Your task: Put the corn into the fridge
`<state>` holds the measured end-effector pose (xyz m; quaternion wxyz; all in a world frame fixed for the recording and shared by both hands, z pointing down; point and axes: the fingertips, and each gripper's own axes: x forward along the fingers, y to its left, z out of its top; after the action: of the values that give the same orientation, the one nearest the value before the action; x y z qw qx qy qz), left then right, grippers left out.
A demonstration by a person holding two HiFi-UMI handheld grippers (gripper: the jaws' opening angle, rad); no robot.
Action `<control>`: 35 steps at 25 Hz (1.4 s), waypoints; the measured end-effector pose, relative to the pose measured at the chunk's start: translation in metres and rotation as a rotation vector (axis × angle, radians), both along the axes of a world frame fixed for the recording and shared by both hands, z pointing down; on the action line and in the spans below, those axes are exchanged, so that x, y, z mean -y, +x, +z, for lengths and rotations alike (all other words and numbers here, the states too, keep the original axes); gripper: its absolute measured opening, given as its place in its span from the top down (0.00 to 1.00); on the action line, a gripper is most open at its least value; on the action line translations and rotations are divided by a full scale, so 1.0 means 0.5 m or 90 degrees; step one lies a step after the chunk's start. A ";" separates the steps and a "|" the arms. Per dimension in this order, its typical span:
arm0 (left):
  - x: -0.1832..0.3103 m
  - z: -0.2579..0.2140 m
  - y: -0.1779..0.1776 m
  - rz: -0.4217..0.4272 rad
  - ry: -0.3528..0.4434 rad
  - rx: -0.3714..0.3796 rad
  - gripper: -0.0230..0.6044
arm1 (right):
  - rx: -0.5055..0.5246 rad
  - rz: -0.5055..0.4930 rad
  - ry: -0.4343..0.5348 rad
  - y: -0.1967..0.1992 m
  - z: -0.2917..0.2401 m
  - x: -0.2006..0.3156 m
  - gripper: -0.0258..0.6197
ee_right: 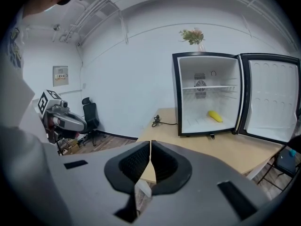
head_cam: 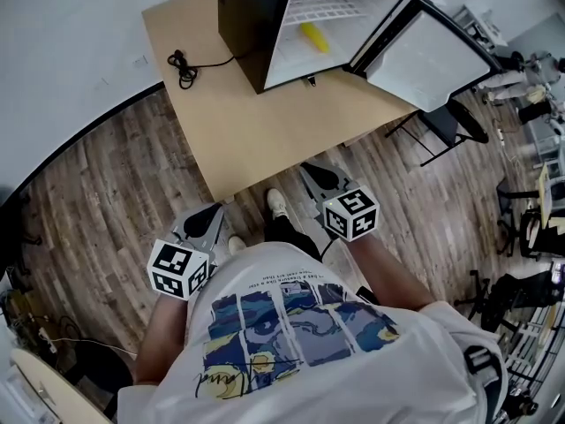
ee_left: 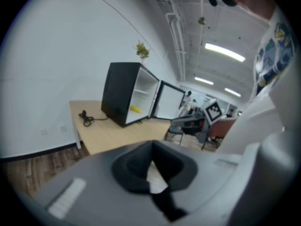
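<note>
Lying inside the open fridge (ee_right: 176, 93), the corn (ee_right: 215, 116) rests below its shelf (ee_right: 209, 86).

left gripper (head_cam: 208, 218) and right gripper (head_cam: 320, 177) closed, empty, angled downward.

The fridge (head_cam: 252, 25) runs past the head view's top edge. Its open door (ee_right: 275, 98) is cut off at the right gripper view's right edge. The black cable's (head_cam: 184, 67) far end vanishes behind the fridge.
</note>
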<state>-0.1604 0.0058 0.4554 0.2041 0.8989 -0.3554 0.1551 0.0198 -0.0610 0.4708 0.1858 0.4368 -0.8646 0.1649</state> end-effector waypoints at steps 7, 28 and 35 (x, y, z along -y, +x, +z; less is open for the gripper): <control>-0.009 0.000 -0.017 -0.006 0.004 -0.003 0.95 | 0.008 -0.019 0.018 -0.031 -0.023 -0.006 0.93; -0.041 0.012 -0.035 -0.007 -0.010 -0.007 0.95 | 0.010 -0.059 0.053 -0.084 -0.053 -0.052 0.94; -0.030 0.024 -0.052 -0.025 -0.018 -0.004 0.95 | 0.002 -0.087 0.062 -0.110 -0.050 -0.039 0.94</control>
<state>-0.1866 0.0208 0.4675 0.2210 0.8891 -0.3704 0.1533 -0.0352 -0.0413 0.4459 0.1738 0.3853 -0.8995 0.1106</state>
